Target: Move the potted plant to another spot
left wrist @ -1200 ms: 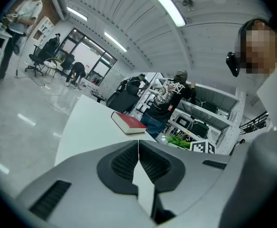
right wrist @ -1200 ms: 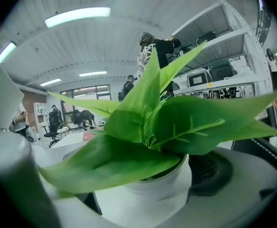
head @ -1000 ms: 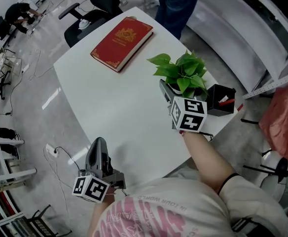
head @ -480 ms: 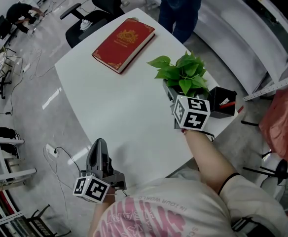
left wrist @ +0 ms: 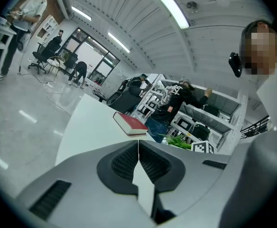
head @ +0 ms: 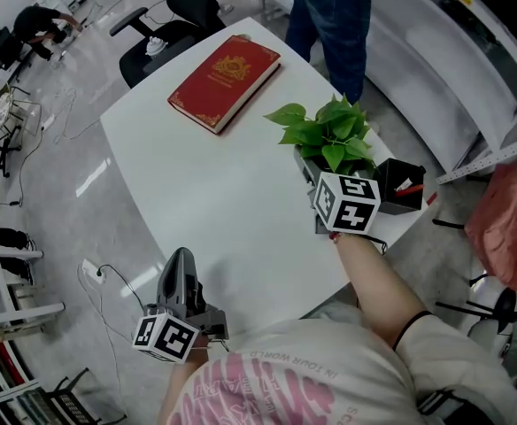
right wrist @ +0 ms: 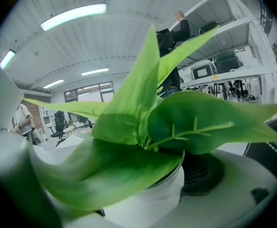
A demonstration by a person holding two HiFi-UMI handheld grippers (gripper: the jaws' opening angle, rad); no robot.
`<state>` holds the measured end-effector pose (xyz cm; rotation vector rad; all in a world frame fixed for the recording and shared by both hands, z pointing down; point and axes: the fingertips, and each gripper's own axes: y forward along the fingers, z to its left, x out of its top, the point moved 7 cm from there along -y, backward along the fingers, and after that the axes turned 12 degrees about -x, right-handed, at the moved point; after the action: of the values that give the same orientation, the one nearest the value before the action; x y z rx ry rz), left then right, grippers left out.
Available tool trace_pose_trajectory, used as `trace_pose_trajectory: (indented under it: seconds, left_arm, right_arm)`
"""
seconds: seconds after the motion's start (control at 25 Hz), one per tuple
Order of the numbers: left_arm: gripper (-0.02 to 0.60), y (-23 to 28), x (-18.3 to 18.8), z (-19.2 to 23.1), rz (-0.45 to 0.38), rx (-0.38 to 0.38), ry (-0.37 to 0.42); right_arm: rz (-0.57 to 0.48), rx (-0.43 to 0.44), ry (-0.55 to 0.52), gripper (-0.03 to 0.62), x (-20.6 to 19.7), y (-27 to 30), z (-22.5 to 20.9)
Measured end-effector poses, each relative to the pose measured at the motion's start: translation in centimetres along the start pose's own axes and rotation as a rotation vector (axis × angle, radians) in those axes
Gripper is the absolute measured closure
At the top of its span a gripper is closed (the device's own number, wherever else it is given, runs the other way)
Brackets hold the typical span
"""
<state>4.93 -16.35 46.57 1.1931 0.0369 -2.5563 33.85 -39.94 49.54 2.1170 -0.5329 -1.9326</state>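
Potted plant: at bench right edge, beside black pen holder.
Right hand-held gripper: advanced since a second ago; wide jaws closing round white pot, so lift is likely next.
Left hand-held gripper: jaws together, empty.

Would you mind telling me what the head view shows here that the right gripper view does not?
Only the head view shows the red book lying on the white table, the left gripper low at the table's near edge, and the person's forearm. Only the right gripper view shows the white pot up close between the jaws of the right gripper, which are closing, a dark pad by the pot's right wall, and ceiling lights. Both show the plant's green leaves.
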Motion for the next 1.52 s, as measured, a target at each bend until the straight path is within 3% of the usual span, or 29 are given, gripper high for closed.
trace_pose_trajectory:
  seconds: [0.96, 1.52]
  left_arm:
    - [0.557, -1.7, 1.0, -0.7, -0.023, -0.049, -0.003]
    - [0.557, -5.0, 2.8, -0.7, -0.019, -0.141, -0.006]
  right_arm:
    - [0.059, 0.074, -0.003, 0.062, -1.0, -5.0, 1.5]
    - [0.061, 0.050, 0.015, 0.062, -3.1, -13.7, 2.8]
